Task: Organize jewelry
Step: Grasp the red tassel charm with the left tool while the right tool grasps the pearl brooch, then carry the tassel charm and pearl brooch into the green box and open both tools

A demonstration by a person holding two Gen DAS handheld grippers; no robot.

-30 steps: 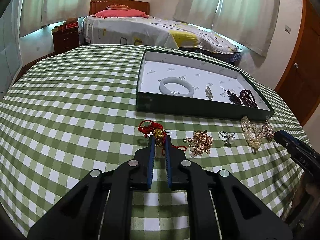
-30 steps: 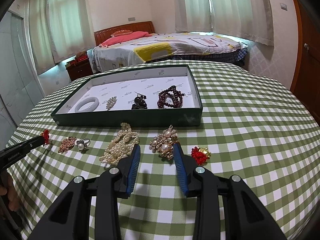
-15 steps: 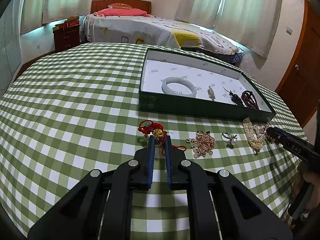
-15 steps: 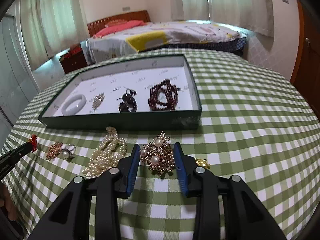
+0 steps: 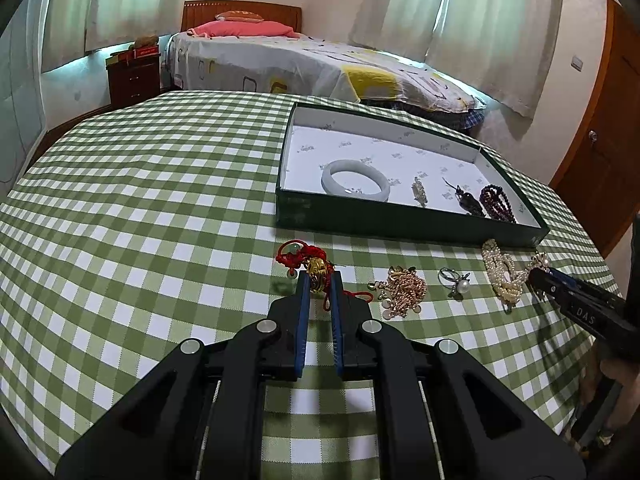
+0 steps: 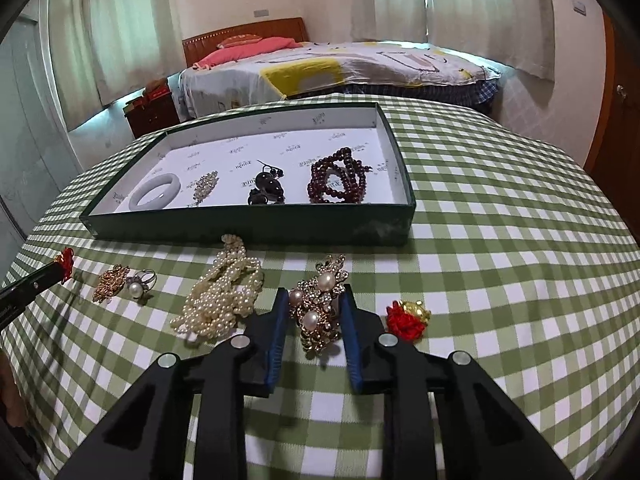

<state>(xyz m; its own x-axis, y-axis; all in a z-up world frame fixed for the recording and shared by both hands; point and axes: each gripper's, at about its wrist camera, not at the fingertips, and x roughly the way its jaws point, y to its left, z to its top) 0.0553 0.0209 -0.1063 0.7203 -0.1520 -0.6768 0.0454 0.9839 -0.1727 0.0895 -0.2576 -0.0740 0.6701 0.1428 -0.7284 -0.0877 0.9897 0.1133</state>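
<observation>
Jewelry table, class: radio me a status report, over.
Left gripper shut on red charm. Right gripper closing around pearl brooch. Four pieces in tray. Nothing in the way.

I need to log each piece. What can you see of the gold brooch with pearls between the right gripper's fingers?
The gold brooch with pearls is a filigree cluster of gold-toned metal with small sparkling stones and three round pearls. It lies flat on the green checked tablecloth, beside the pearl strand. The right gripper straddles it, jaws just closing; contact is unclear.
</observation>
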